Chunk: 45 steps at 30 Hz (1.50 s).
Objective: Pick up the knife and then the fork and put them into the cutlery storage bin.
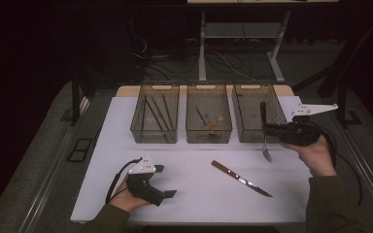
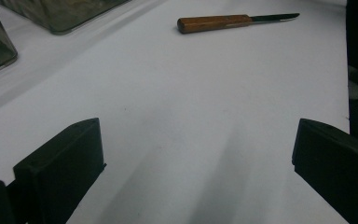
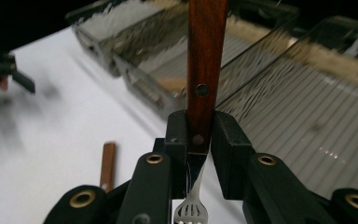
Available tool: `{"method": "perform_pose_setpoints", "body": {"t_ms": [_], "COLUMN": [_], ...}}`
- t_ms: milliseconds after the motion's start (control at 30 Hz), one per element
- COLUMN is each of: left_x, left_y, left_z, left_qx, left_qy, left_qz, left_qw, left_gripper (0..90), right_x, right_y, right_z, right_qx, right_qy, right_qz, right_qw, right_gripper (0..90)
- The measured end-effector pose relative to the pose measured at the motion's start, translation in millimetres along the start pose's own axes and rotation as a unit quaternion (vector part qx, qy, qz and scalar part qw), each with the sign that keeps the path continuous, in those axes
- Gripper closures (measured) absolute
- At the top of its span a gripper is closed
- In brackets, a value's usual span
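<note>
While clamped — fork (image 3: 204, 70) over empty bin (image 1: 252, 104)

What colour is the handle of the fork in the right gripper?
Reddish-brown wood, clearest in the right gripper view: fork, right gripper.

- Fork (image 3: 204, 70): handle top cut off by the upper edge of the right gripper view; the neck between handle and tines is hidden behind the closed jaws, and the tines run off the bottom edge.
- Knife (image 3: 107, 164): lower centre-left of the right gripper view, only a stretch of wooden handle visible, the remainder covered by the gripper body.
- Left gripper (image 3: 2, 70): far left of the same view, blurred and clipped by the edge.
- Bins (image 2: 0, 28): upper left of the left gripper view, cut by top and left edges.
- Middle bin (image 1: 209, 119): contents in the high view too small to identify.
</note>
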<state>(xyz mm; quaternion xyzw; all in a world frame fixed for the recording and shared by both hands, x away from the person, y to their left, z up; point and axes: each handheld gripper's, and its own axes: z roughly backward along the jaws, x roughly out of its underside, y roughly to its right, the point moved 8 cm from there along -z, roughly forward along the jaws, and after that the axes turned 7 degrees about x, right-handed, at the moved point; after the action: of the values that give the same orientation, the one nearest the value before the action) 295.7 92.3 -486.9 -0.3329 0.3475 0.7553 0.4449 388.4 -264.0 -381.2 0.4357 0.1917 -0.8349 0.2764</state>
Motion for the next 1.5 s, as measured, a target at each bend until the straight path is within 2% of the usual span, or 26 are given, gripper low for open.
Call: {"method": "perform_pose_setpoints", "body": {"t_ms": [333,533,733,967,1133,1500], "left_x": [-0.6,-2.1,-3.3,-4.0,-4.0,-4.7], "left_y": [-0.1,-1.2,-4.9,-6.7,-6.5,-4.5], "left_z": [0.6,0.2,1.2,3.5,3.9,4.1], "left_qx": [0.000,-0.003,-0.003,-0.004,-0.003,0.000], "left_qy": [0.005,0.013,0.020,0.028,0.029,0.031], "left_qz": [-0.001,0.002,-0.003,0.001,0.003,0.004], "left_qw": [1.0000,0.9999,0.9998,0.9996,0.9996,0.9995], "left_gripper": [1.1,1.1,0.8,0.0,0.0,0.0], "right_x": [-39.6,-53.9,-62.4,-62.3,-54.7,-37.1], "right_y": [28.0,48.8,69.9,88.4,98.4,108.7], "right_z": [12.6,10.6,5.3,-2.6,-15.2,-35.4], "right_qx": [0.040,0.071,0.104,0.123,0.133,0.140], "right_qy": [0.027,0.038,0.035,0.028,0.007,-0.026], "right_qz": [-0.010,-0.017,-0.025,-0.038,-0.041,-0.050], "right_qw": [0.9988,0.9966,0.9937,0.9913,0.9902,0.9886], "right_gripper": [76.5,76.5,76.5,76.5,76.5,76.5]}}
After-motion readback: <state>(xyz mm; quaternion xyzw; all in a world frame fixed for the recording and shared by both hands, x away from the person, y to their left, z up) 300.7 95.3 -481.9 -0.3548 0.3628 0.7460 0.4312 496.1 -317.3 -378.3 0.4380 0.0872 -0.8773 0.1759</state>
